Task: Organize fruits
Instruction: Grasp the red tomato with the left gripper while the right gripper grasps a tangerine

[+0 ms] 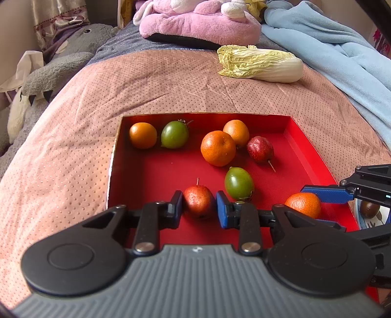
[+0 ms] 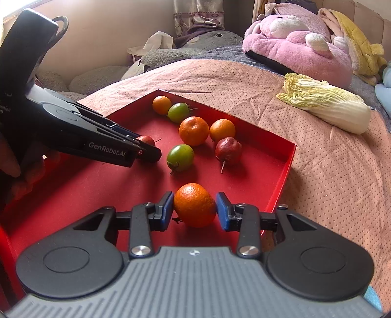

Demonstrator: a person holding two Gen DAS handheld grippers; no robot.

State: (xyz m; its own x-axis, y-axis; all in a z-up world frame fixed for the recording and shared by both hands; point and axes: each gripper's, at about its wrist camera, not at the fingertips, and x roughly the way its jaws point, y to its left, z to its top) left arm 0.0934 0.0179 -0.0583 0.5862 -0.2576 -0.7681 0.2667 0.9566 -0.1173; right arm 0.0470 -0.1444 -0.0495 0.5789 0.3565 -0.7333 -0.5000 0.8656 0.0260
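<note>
Nearest the left wrist camera: left hand-held gripper (image 1: 199, 204), clamped on a speckled red fruit (image 1: 198, 201), pads pressed to both its sides, low over the near part of the red tray (image 1: 308, 146). Nearest the right wrist camera: right hand-held gripper (image 2: 195, 208), closed on a mandarin (image 2: 194, 205), blue pads touching its left and right flanks, near the tray's right wall. Both held fruits inside the tray, on or just above its red floor; cannot tell which.

Loose in the tray: green fruit (image 1: 239, 183) just beyond the left gripper, dark red fruit (image 1: 260, 149) with a stem to its far right, large mandarin (image 1: 218, 151) in the middle touching a smaller orange one (image 1: 236, 132) behind it. In the far left corner, an orange fruit (image 1: 143, 135) beside a second green fruit (image 1: 174, 134).

Tray resting on a pink dotted bedspread (image 1: 171, 80). Farther right on the bed, a napa cabbage (image 1: 261, 64), well apart from the tray. Pink plush toy (image 1: 200, 22) at the far end, grey plush toy (image 1: 61, 61) far left, light blue blanket (image 1: 330, 49) along the right.
</note>
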